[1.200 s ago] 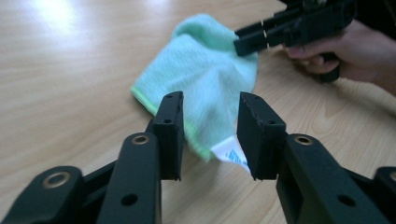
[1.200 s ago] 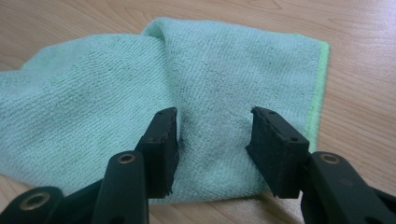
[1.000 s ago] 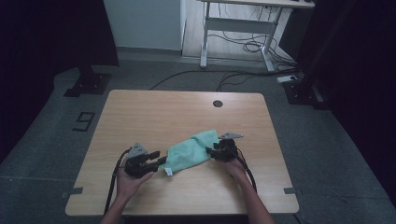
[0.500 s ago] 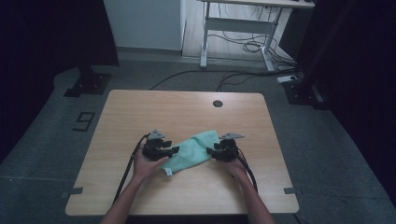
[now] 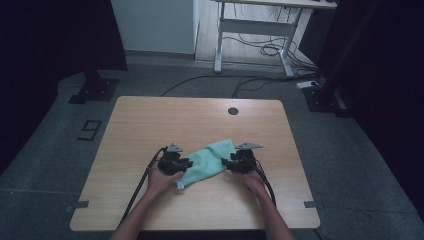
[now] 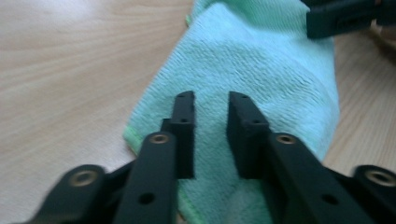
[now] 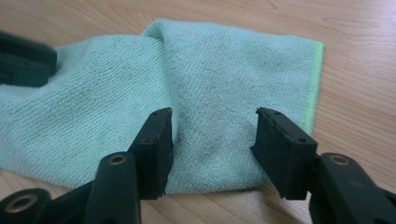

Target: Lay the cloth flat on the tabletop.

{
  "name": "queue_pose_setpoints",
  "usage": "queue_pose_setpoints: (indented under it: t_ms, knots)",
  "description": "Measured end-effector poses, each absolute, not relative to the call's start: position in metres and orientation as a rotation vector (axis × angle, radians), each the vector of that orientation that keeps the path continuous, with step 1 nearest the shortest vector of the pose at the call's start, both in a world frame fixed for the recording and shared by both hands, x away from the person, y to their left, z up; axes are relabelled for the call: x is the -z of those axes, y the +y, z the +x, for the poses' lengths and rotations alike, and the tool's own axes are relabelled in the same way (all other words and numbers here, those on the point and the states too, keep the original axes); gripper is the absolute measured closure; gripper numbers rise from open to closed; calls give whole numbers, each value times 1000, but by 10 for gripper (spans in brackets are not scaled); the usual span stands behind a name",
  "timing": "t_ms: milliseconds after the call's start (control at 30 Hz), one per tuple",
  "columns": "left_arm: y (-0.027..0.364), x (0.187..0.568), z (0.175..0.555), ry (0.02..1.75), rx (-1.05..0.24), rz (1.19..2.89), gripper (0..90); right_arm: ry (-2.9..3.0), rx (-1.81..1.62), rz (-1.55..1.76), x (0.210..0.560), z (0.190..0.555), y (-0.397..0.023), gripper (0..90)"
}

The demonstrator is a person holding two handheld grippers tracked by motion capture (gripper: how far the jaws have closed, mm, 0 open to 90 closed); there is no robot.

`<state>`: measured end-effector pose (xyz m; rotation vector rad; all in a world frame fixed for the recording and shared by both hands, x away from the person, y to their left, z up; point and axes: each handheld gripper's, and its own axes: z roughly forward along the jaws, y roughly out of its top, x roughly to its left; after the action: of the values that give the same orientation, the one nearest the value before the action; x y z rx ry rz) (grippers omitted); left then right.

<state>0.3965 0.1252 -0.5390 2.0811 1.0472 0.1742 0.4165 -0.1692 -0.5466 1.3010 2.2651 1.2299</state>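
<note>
The green cloth [image 5: 207, 162], seen in the high view, lies bunched on the near half of the wooden bench [image 5: 150, 125], running slantwise from its lower end by the left tongs [image 5: 183, 164] up to a wider end near the right tongs [image 5: 229, 163]. The person's forearms come in from the bottom edge, and each hand grips its tool at one end of the cloth, the left hand [image 5: 159, 180] slightly nearer the bench's front edge than the right hand [image 5: 254, 179]. Cables trail back from both tools toward the person.

In the left gripper view the cloth [image 6: 261, 70] is a pale mint terry with a brighter green hem, folded into a long band over the bench [image 6: 70, 60]. The left tongs [image 6: 211, 135] have just been closing; their jaws stand close together with a narrow gap, cloth showing between and beneath them, though whether the pads pinch a fold cannot be told. The other tool's black jaw shows at the top right, at the cloth's far end.

In the right gripper view the cloth [image 7: 210, 79] spreads wider, a soft ridge running up its middle and the bright hem along its right side. The right tongs [image 7: 212, 144] have just been opening and stand spread over the cloth's near edge, pads clear of the fabric.
</note>
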Motion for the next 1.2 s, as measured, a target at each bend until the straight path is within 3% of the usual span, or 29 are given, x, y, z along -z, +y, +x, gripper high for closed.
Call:
queue_pose_setpoints:
  t_ms: [167, 367, 1033, 1200]
  knots:
    - [125, 539, 385, 1030, -195, 2077, 860, 2241, -1232, 1295, 540, 411, -175, 406]
    - [125, 536, 373, 1009, -189, 2068, 895, 2230, -1256, 1289, 533, 407, -178, 397]
    - [122, 544, 352, 991, -133, 2083, 850, 2377, -1292, 1227, 541, 419, -107, 353]
    - [129, 539, 352, 1000, -155, 2056, 799, 2387, -1226, 1181, 543, 416, -105, 417]
